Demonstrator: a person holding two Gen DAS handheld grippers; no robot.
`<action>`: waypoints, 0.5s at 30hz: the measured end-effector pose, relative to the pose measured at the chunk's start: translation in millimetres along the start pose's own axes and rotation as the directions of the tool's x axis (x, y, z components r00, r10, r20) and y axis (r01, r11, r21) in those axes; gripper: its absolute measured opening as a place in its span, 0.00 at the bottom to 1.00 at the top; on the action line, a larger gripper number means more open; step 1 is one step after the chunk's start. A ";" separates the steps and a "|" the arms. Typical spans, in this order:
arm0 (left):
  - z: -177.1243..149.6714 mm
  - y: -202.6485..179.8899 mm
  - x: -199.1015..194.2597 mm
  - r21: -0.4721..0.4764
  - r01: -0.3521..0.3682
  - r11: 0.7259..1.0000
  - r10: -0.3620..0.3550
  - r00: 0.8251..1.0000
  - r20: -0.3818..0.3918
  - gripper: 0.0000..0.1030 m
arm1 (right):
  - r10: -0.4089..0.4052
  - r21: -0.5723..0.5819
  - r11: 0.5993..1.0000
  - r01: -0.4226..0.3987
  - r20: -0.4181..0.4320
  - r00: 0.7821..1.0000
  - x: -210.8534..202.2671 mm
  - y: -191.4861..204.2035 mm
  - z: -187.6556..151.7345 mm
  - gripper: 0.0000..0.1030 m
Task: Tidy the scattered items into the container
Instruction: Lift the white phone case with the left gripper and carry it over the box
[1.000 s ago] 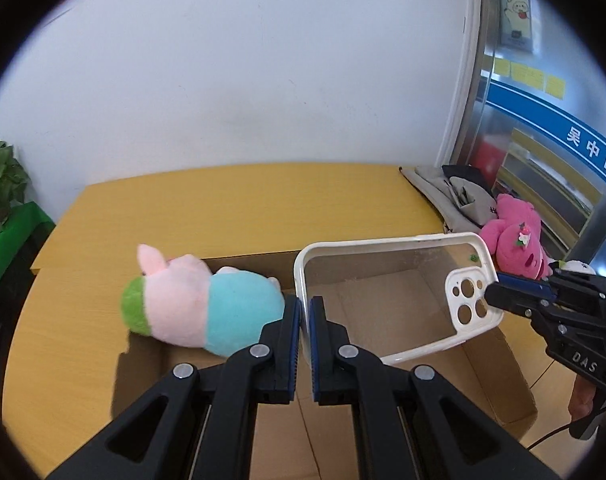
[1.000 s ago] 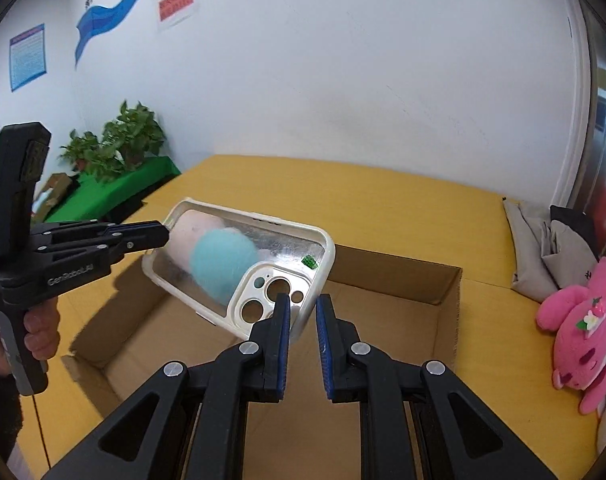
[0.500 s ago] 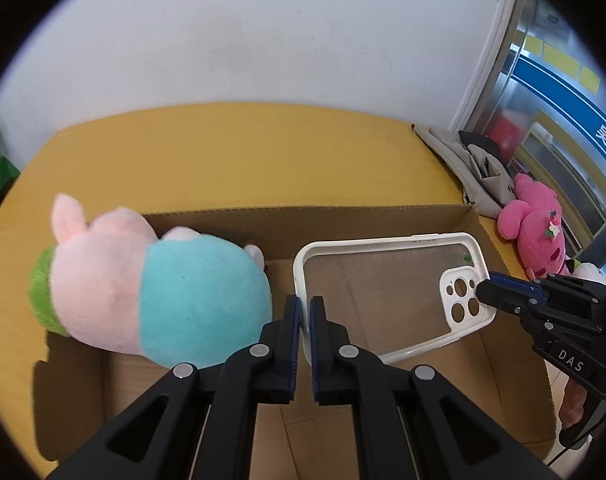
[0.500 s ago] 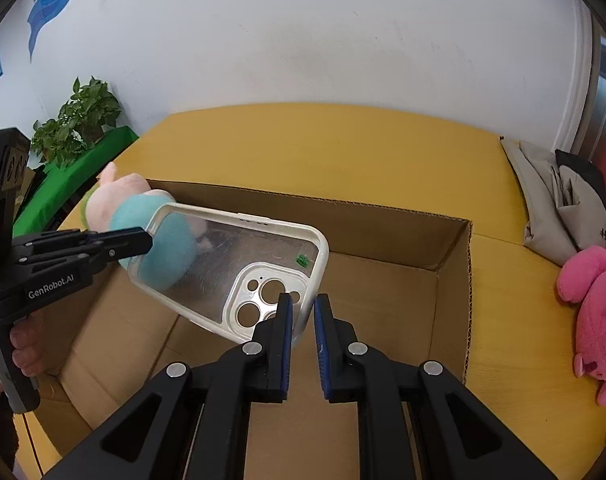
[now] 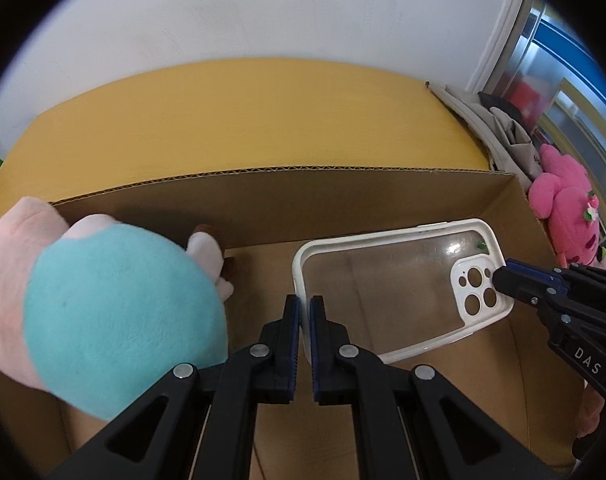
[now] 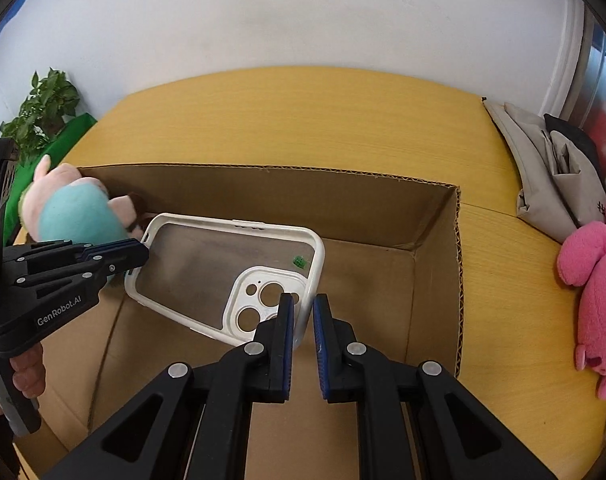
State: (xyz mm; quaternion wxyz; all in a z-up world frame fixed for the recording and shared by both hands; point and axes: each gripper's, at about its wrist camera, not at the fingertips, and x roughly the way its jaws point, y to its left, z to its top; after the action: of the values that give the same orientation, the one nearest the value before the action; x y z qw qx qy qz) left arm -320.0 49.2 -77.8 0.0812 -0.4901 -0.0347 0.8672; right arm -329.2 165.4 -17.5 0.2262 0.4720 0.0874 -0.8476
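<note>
Both claws — left claw (image 5: 305,312) and right claw (image 6: 302,314) — are clamping opposite ends of the phone case (image 6: 227,268), hanging inside the cardboard box (image 6: 435,216); releasing should be simultaneous, low, clear of the plush at 9 o'clock (image 5: 115,312).

A yellow wood-grain table (image 6: 287,120) carries everything. An open brown corrugated cardboard box (image 6: 435,248) sits directly on it, and bare tabletop stretches beyond the box's far wall. To the right of the box, a bright pink plush toy (image 6: 595,280) lies on the table. Behind that toy, farther from the box, rests a folded grey fabric bag (image 6: 543,172), near the table's right edge.
</note>
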 end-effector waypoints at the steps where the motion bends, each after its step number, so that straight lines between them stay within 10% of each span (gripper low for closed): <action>1: 1.5 0.1 2.1 -0.004 0.000 1.000 0.000 1.000 -0.001 0.04 | -0.011 -0.001 1.000 0.011 -0.008 1.000 4.3 -0.3 1.0 0.11; 15: -2.1 -10.5 33.5 0.009 -0.039 0.999 0.040 0.996 -0.086 0.04 | -0.112 -0.019 0.994 0.110 -0.107 0.988 39.1 -6.5 -4.8 0.09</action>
State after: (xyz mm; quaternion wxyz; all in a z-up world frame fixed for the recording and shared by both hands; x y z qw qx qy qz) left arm -334.1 65.3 -105.7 0.0672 -0.5271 -0.0184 0.8469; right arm -346.3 161.1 -53.3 0.1767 0.5099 0.1311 -0.8316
